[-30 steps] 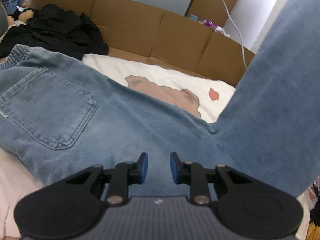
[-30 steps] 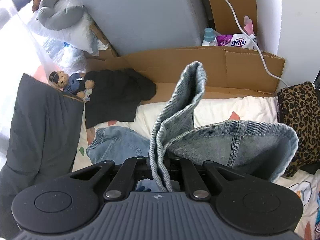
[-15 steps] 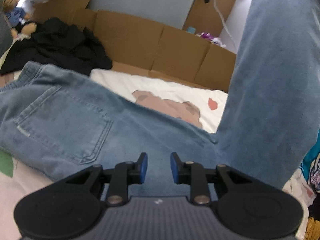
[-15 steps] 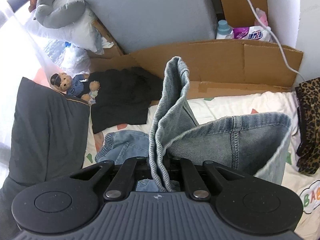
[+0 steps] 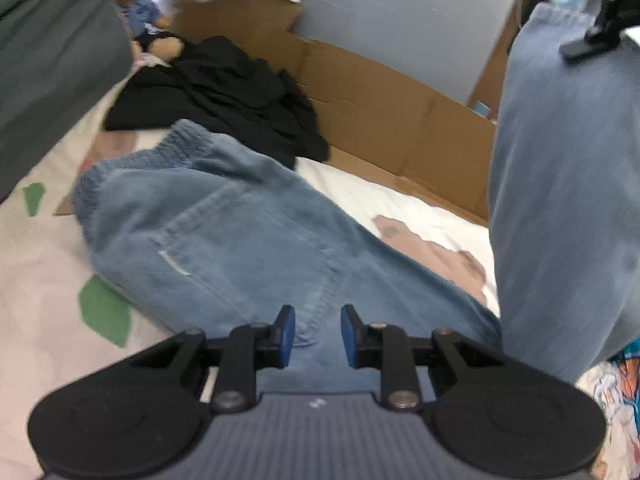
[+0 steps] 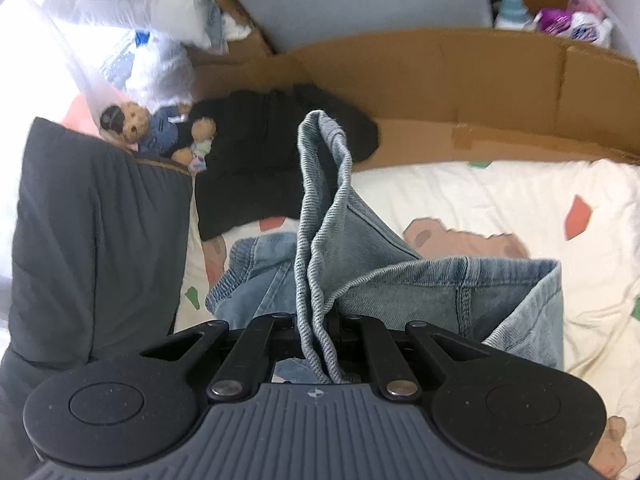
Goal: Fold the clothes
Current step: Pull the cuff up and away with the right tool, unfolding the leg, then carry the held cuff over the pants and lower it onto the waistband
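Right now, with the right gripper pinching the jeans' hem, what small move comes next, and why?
Probably carry the hem on toward the waistband and lay it down: the right gripper is clamped on it, the leg hangs lifted, and the left gripper hovers open above the jeans.

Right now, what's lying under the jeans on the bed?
The jeans lie on a cream bedsheet printed with coloured shapes; its pattern beneath the denim is covered, and a black garment lies beyond the waistband.
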A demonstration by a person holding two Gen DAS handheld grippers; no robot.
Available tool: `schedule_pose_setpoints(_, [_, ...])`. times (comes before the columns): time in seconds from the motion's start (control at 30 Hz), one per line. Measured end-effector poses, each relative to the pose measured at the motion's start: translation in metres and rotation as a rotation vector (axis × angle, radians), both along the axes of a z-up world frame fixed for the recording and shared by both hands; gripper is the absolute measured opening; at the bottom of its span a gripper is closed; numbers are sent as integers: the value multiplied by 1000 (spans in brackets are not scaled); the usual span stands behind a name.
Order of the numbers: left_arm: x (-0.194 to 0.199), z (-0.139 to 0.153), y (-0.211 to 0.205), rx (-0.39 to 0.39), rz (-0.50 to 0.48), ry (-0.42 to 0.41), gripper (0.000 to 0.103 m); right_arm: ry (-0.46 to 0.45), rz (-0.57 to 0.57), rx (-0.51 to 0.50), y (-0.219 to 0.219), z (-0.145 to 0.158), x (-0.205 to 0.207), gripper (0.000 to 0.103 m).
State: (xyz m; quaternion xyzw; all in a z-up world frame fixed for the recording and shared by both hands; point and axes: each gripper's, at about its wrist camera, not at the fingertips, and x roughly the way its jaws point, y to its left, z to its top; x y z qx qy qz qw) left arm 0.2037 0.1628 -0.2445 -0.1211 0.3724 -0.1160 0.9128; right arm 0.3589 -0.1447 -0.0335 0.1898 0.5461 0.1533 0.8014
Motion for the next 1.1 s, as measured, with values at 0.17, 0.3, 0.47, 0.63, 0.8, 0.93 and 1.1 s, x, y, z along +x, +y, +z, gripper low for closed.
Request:
schedule_pose_setpoints(0.17, [-1,-1,22,-17,79,6,26,41,28,4,40,-33,20,3])
schedule_pose_setpoints(0.3, [0,-4,34,-25,117,18,26,77,53,13,70,-58,32,3])
schedule_pose_setpoints(0.47, [-1,-7,46,-46,164,28,26,104,66,7,101,-85,43,3])
schedule_pose_setpoints(0.63, [2,-16,52,-86,186,61,26,119,82,14,129,-105,52,3])
schedule_pose_setpoints(0.8, [0,-19,60,-132,214,61,26,145,102,7,152,-120,60,3])
schedule_pose_setpoints(0.93, [1,-22,61,-158,227,78,26,144,127,-11,169,-127,68,4])
schedule_pose_setpoints(1.1, [2,-23,61,-163,230,77,26,170,130,-33,193,-140,88,4])
